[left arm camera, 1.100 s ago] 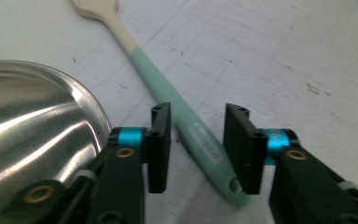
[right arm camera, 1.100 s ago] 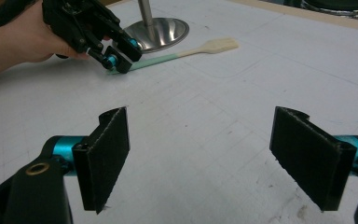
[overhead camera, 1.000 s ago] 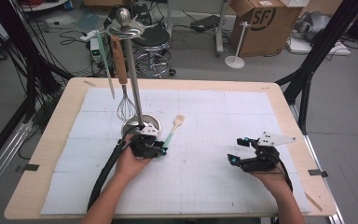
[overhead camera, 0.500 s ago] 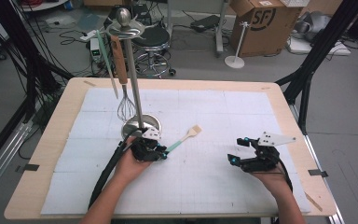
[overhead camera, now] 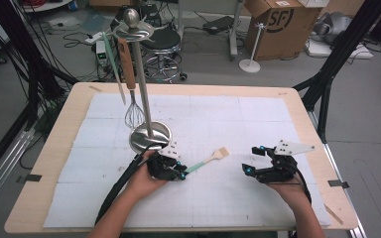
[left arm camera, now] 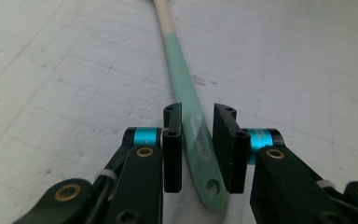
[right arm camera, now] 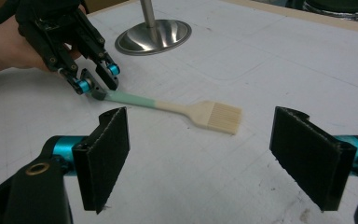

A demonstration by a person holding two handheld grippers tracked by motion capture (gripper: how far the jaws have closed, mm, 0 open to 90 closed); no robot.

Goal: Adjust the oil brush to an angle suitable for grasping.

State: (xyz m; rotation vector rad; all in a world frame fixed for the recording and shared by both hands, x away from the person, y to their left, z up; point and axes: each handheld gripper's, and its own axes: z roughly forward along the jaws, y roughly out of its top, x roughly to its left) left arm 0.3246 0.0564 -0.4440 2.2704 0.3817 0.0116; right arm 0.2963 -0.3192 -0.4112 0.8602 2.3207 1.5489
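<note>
Brush [left arm camera: 186, 107] handle lies between left tool [left arm camera: 198, 140] jaws, bristles pointing away.

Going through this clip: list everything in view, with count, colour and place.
pastry brush: 1, mint-green handle, cream head, lying on the mat between the grippers
utensil stand: 1, steel, round base at mat's left centre
whisk: 1, wooden handle, hanging from the stand
spatula: 1, pale green, hanging from the stand
mat: 1, white, covering the table
table: 1, light wood
cardboard box: 1, brown, on the floor behind
stool: 1, dark, behind the table
left gripper: black, jaws around the brush handle's end
right gripper: black, open, facing the brush
</note>
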